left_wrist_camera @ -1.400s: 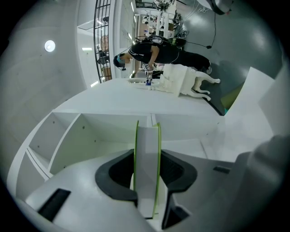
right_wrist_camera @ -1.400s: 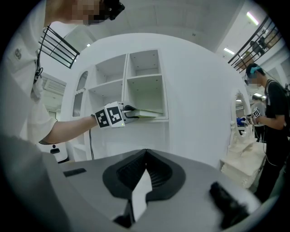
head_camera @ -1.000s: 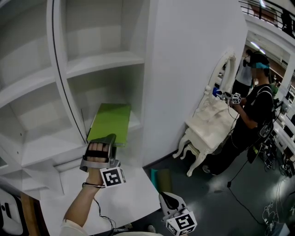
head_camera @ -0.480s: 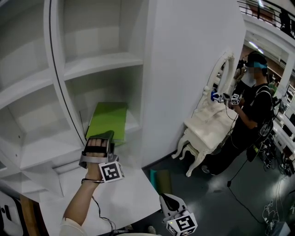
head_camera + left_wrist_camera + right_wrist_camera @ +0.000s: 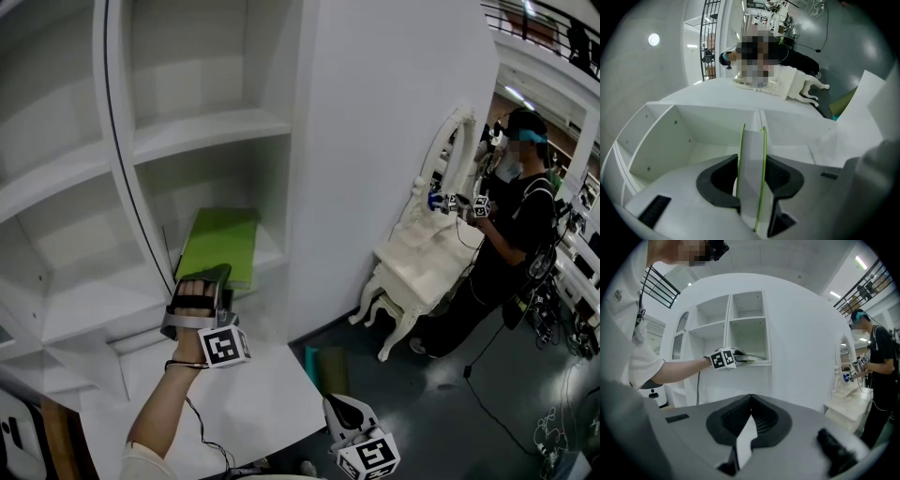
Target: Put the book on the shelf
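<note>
Gripping the green book [image 5: 752, 140] by its near end, my left gripper [image 5: 212, 278] has both dark pads pressed against the covers. The jaws stand about halfway apart, the book's thickness filling the gap. Through the left gripper view I see the book edge-on: two thin green covers with the white page block between them, running away from me into the open compartment.

From the head view the book lies flat on the shelf [image 5: 270, 251] in the right-hand column of the white bookcase [image 5: 202, 127], on the lower board of that column. Its far end reaches toward the back wall, and its near end sits at the front lip where the gripper holds it.

My right gripper [image 5: 343, 410] hangs low at the bottom of the head view, well apart from the bookcase. Its jaws are closed together with nothing between them.

Below the shelf a white tabletop [image 5: 253, 403] juts out. Off to the right, a person in black [image 5: 511, 216] stands beside an ornate white piece of furniture [image 5: 422, 267], holding another pair of grippers.
</note>
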`<state>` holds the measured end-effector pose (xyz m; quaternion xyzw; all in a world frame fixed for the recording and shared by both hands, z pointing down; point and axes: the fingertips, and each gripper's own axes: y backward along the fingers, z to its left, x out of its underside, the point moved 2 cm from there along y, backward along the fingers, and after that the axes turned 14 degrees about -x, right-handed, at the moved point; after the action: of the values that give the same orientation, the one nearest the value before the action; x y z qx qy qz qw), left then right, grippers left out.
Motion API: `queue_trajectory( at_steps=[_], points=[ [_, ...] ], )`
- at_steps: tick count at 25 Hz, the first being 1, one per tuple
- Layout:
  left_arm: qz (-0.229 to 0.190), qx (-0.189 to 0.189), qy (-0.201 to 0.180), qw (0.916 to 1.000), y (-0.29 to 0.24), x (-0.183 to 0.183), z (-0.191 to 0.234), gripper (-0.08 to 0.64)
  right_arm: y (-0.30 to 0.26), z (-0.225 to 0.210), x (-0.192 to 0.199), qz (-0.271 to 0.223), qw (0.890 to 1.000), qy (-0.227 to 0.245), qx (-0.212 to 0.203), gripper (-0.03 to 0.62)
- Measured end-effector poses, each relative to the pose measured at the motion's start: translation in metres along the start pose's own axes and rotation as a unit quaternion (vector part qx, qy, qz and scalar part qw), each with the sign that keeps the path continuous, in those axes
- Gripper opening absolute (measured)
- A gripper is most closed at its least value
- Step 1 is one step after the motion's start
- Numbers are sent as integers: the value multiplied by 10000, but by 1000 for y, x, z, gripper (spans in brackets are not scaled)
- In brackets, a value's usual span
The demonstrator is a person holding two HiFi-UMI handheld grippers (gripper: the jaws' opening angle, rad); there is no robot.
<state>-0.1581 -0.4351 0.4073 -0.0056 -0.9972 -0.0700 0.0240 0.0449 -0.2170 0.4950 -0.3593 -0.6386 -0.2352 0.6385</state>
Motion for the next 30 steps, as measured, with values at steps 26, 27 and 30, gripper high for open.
queue_trajectory(
  at_steps=[26, 27, 30],
  points=[
    [-318, -422, 189, 9984, 45, -17, 23, 250, 4, 3, 0, -35, 9999, 63, -76, 14],
    [-326, -445, 182, 9983, 45, -18, 25, 231, 5, 3, -1, -39, 9999, 65, -72, 14],
    [-357, -554, 217, 9976, 46, -21, 30, 134, 7, 0, 0, -14, 10000, 84, -45, 14]
  ],
)
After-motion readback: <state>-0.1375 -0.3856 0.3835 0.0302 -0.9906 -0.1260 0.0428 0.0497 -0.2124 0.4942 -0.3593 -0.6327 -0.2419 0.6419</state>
